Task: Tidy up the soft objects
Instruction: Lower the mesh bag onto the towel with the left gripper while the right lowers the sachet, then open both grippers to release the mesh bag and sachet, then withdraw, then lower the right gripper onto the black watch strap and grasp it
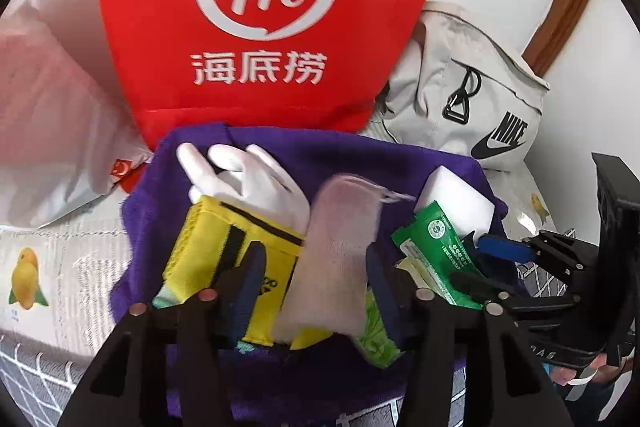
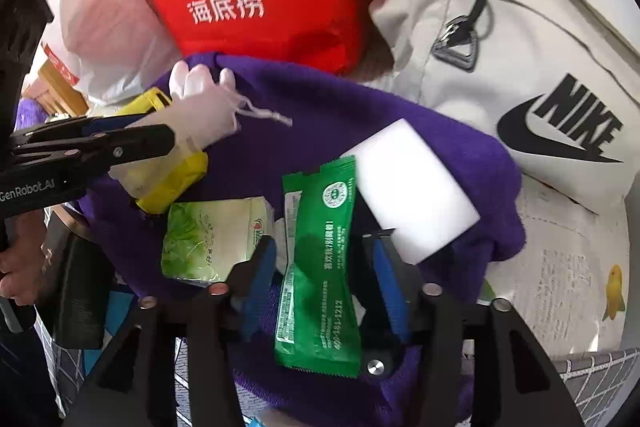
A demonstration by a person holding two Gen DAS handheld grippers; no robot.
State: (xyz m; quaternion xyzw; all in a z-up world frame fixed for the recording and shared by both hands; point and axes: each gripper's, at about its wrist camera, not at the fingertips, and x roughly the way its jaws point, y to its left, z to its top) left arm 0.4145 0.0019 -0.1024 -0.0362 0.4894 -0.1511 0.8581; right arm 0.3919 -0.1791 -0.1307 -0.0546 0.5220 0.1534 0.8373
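The left tool (image 1: 316, 267) pinches a pale pink drawstring pouch (image 1: 332, 251), lifting it off the purple towel (image 1: 360, 155), while the right tool (image 2: 320, 259) straddles the green sachet (image 2: 320, 267), spread to grasp.

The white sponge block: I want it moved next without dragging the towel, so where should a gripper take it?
Grip the white sponge block across its short width at the far, bare end, coming from above. Its near corner is overlapped by the green packet, and it lies flat on the purple towel, so probably only the side faces offer purchase.
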